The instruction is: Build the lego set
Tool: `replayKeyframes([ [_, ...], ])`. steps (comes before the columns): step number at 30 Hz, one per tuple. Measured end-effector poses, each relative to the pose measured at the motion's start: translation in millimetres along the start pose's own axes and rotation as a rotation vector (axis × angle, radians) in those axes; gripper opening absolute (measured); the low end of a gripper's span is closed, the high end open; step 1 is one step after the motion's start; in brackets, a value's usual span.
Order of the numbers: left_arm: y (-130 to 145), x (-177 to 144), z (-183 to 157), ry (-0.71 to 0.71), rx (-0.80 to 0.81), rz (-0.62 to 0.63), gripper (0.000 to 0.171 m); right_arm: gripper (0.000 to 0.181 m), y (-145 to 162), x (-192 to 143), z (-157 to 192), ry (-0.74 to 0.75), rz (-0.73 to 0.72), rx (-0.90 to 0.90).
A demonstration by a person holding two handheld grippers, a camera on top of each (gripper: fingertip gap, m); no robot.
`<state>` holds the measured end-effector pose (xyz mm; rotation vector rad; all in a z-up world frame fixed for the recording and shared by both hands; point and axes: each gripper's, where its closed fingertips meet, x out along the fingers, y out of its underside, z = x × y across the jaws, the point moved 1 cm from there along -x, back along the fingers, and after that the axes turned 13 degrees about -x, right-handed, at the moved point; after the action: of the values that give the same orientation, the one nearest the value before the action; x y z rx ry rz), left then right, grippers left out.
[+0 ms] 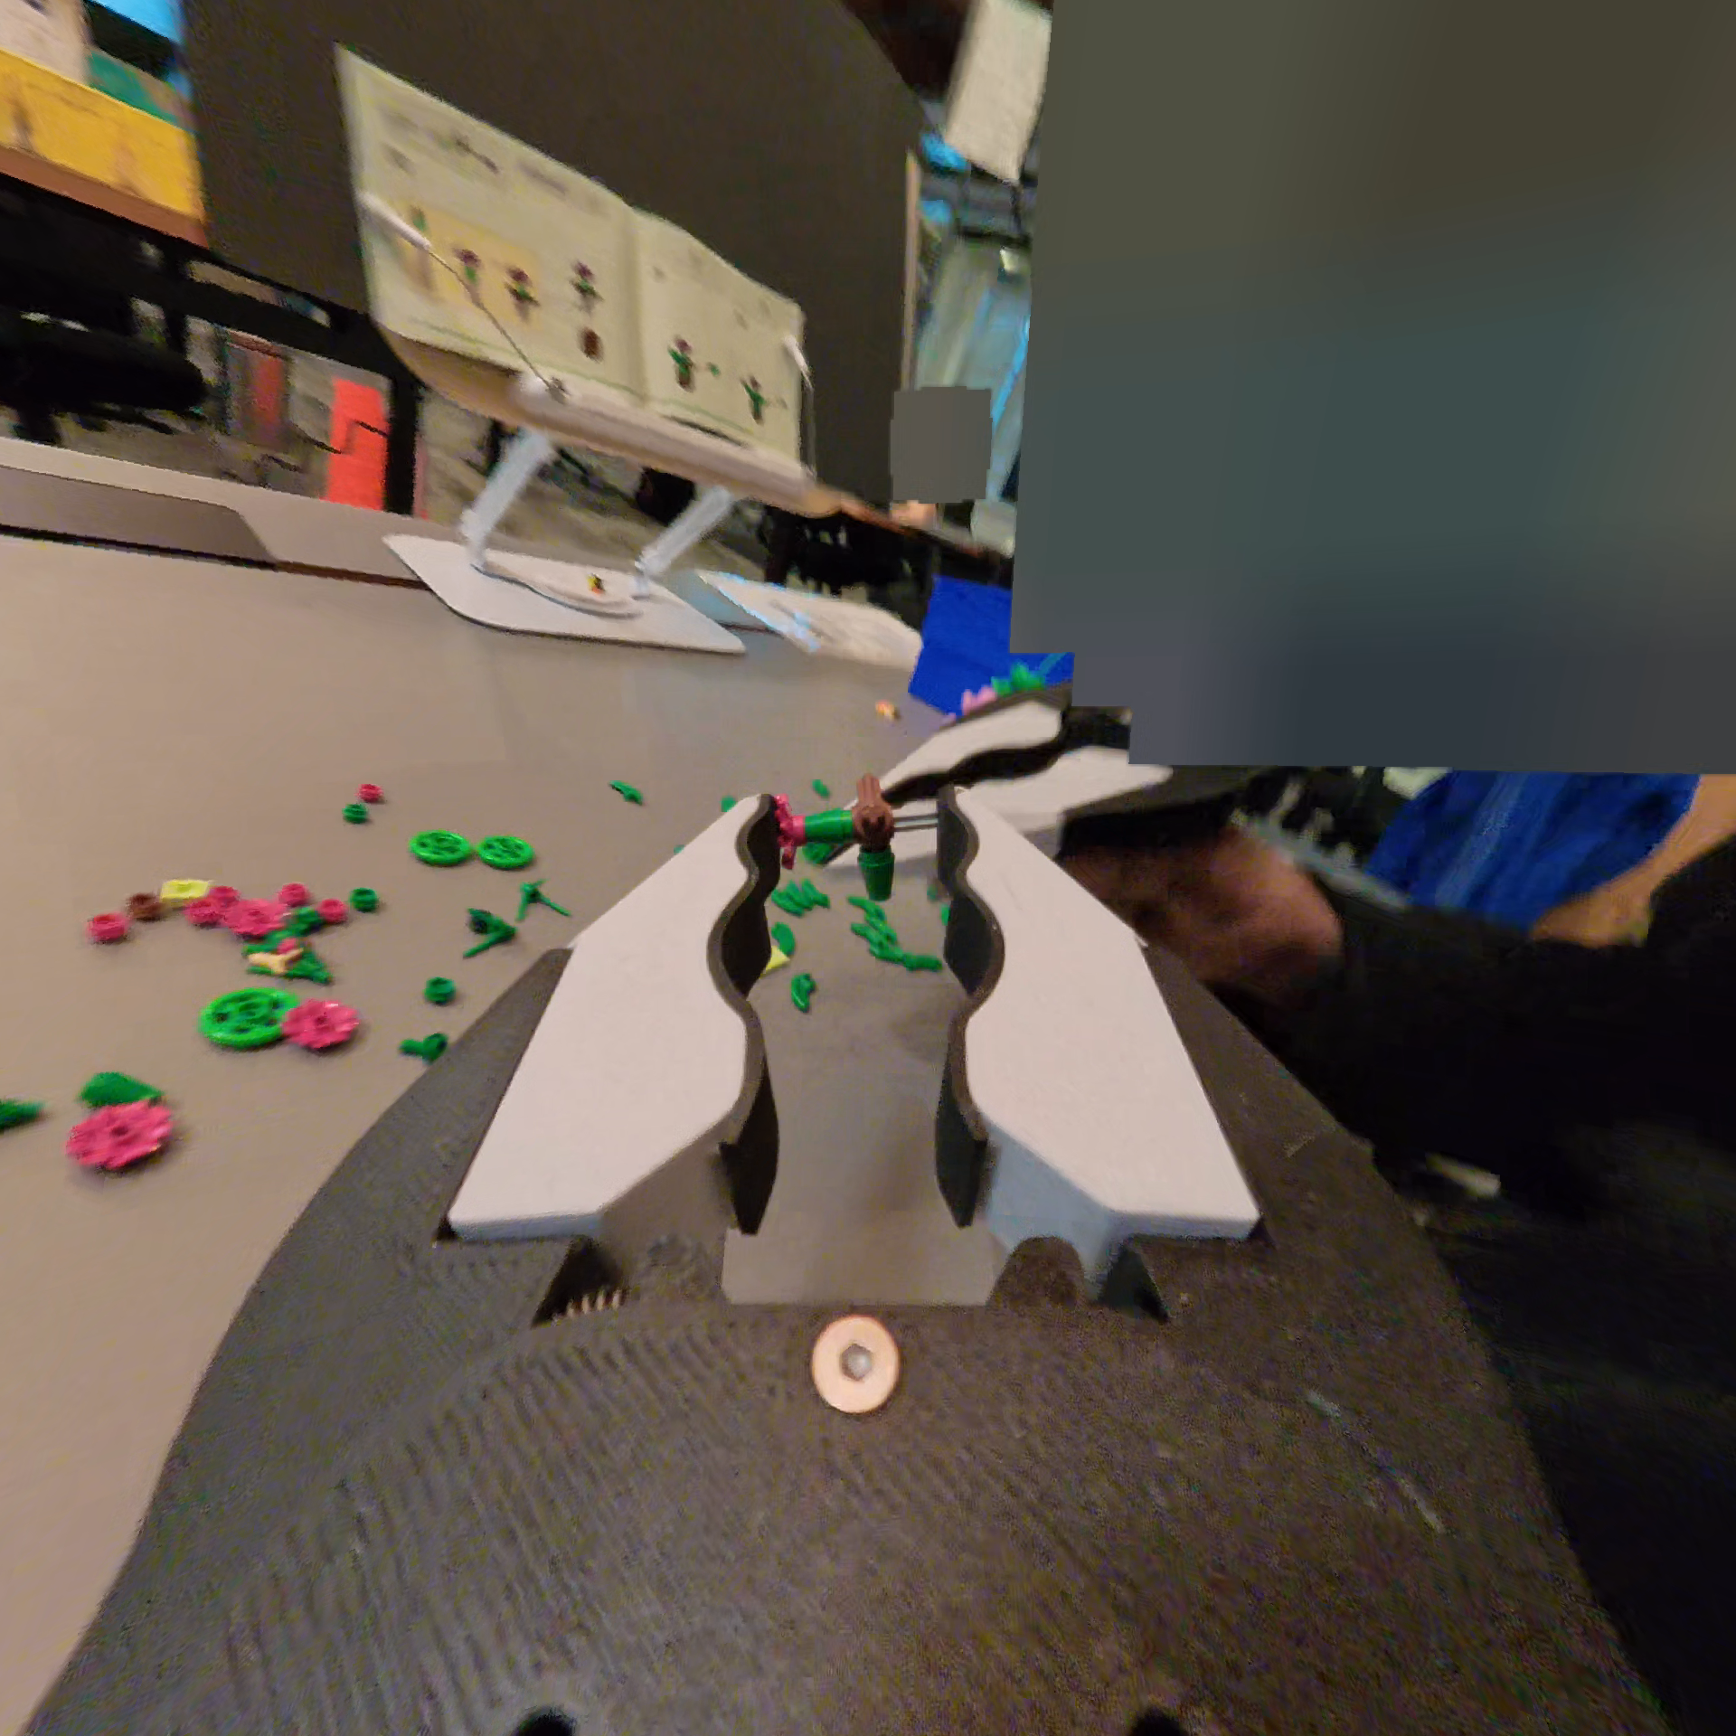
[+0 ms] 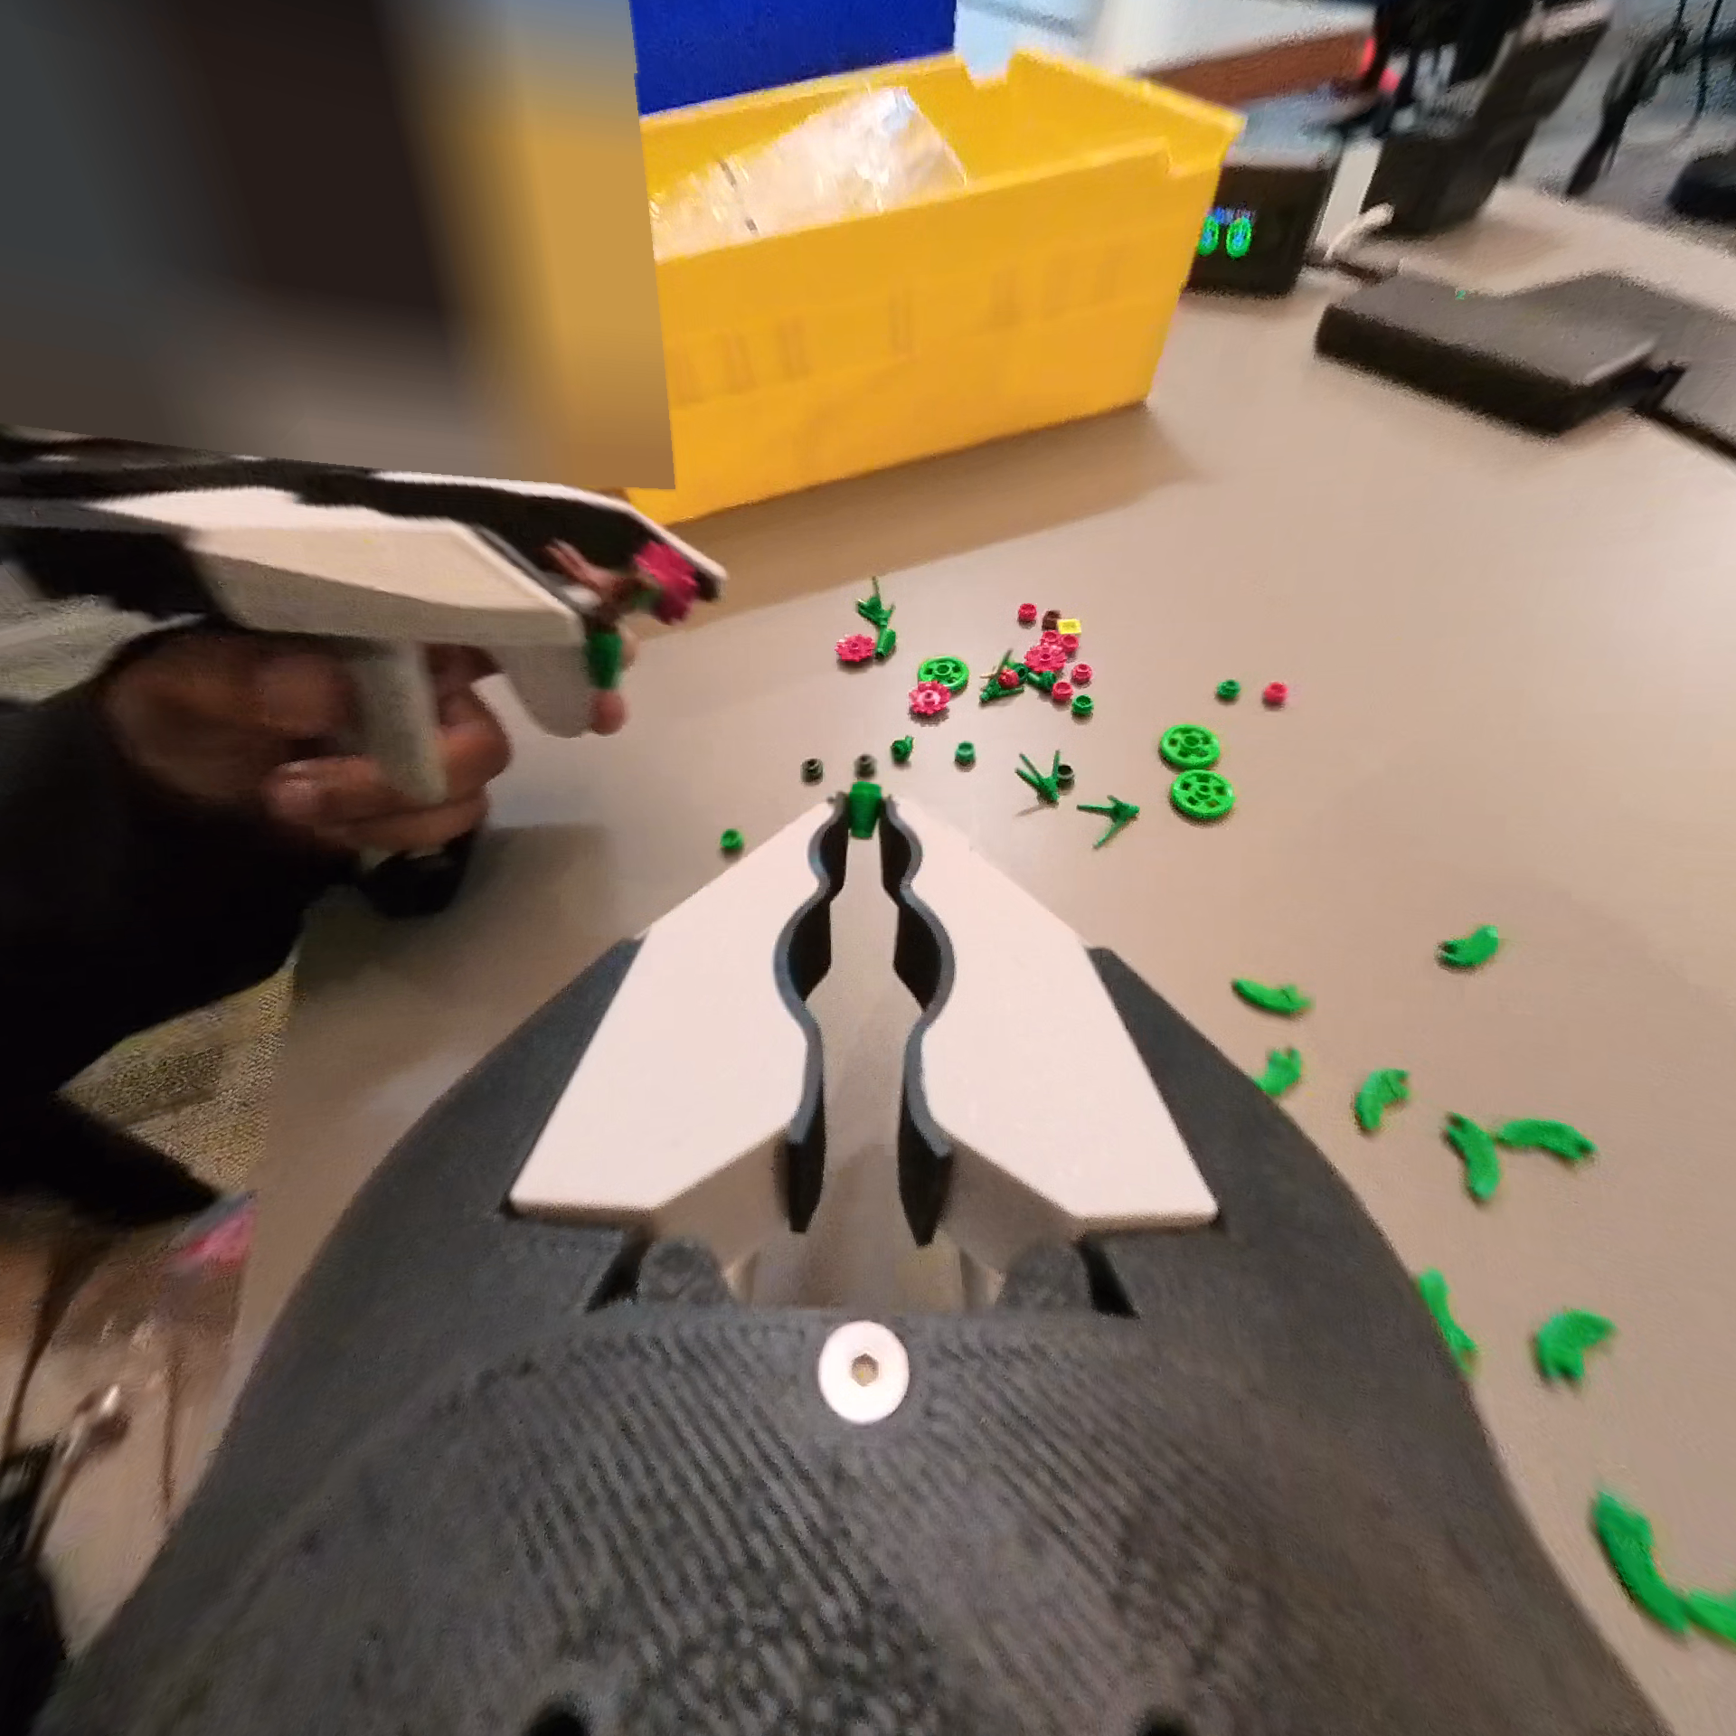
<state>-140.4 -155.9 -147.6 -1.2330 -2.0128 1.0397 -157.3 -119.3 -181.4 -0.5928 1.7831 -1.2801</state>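
My left gripper (image 1: 857, 815) is shut end to end on a small flower stem (image 1: 831, 825): a pink flower, a green cone, a brown piece and thin rods, with a second green cone (image 1: 878, 869) hanging below. It is held above the tan table (image 1: 235, 676). The stem also shows in the right wrist view (image 2: 658, 575), at the left gripper's tip, held by a hand. My right gripper (image 2: 862, 810) is shut on a small green piece (image 2: 862, 806) low over the table. Its fingers (image 1: 986, 737) show just behind the stem in the left wrist view.
Loose pink flowers (image 2: 1043, 656), green wheels (image 2: 1191, 747) and green leaves (image 2: 1475, 1141) lie scattered on the table. A yellow bin (image 2: 902, 310) stands at the back, with black boxes (image 2: 1484, 357) to its right. An open instruction booklet (image 1: 582, 282) rests on a white stand. My right fingertips sit around 5 cm from my left ones.
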Motion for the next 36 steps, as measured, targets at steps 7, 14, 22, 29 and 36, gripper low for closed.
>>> replayKeyframes([
  [7,54,28,-68,0.228,0.162,0.224,0.031,0.004,4,-109,38,-0.048,-0.226,-0.124],
  [14,70,36,-126,0.428,0.211,0.226,0.031,0.004,4,-162,67,-0.024,-0.383,-0.233],
  [22,88,40,-137,0.472,0.212,0.295,0.031,0.004,11,-170,72,-0.075,-0.364,-0.217],
  [29,93,37,-132,0.456,0.251,0.319,0.031,0.004,16,-164,76,-0.117,-0.327,-0.212],
  [36,97,35,-128,0.437,0.323,0.341,0.031,0.004,23,-155,84,-0.240,-0.216,-0.208],
])
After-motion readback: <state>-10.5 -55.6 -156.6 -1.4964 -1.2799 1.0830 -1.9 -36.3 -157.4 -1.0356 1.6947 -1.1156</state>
